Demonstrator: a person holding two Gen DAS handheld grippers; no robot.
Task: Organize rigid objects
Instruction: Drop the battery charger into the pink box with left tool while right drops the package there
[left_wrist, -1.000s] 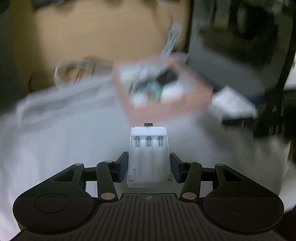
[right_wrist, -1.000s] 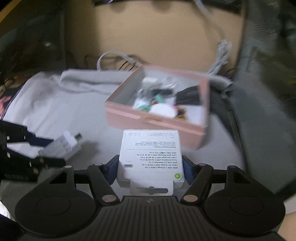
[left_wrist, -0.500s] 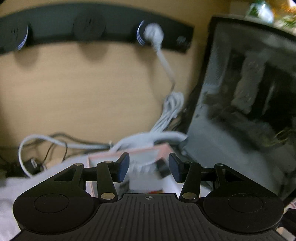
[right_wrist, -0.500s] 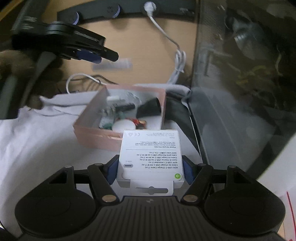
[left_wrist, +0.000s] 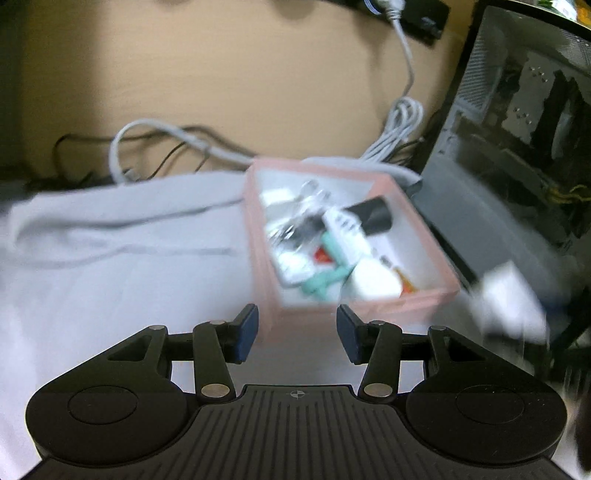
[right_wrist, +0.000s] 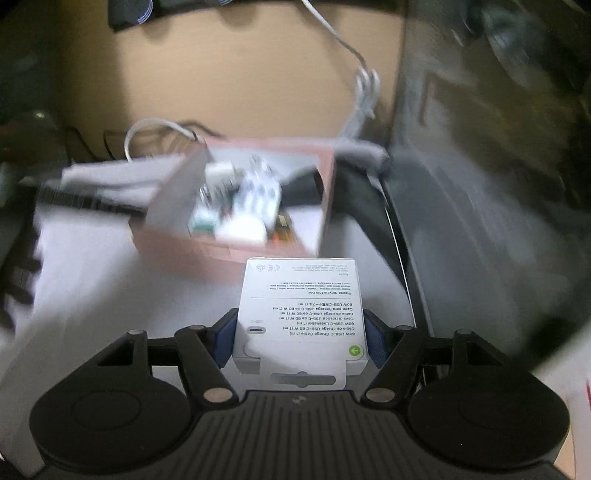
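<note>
A white cloth (left_wrist: 110, 280) covers the bench, rumpled into folds toward the back. On it sits an open pink box (left_wrist: 436, 295) filled with small odds and ends. Behind the cloth, white and dark cables (left_wrist: 155, 129) trail beside a tan wall panel.

Box on the cloth, PC case to its right, wall behind.
The box (left_wrist: 436, 295) sits on the cloth (left_wrist: 110, 266) that covers the counter, small items piled inside it. Cables (left_wrist: 177, 136) run behind the box along the foot of the wall (left_wrist: 221, 74). The PC case (left_wrist: 517, 147) stands to the right of the box, close beside it. The left gripper (left_wrist: 295, 334) hangs just in front of the box's near wall. The right gripper (right_wrist: 301, 341) has the carton (right_wrist: 301, 314) between its pads, in front of the box.
</note>
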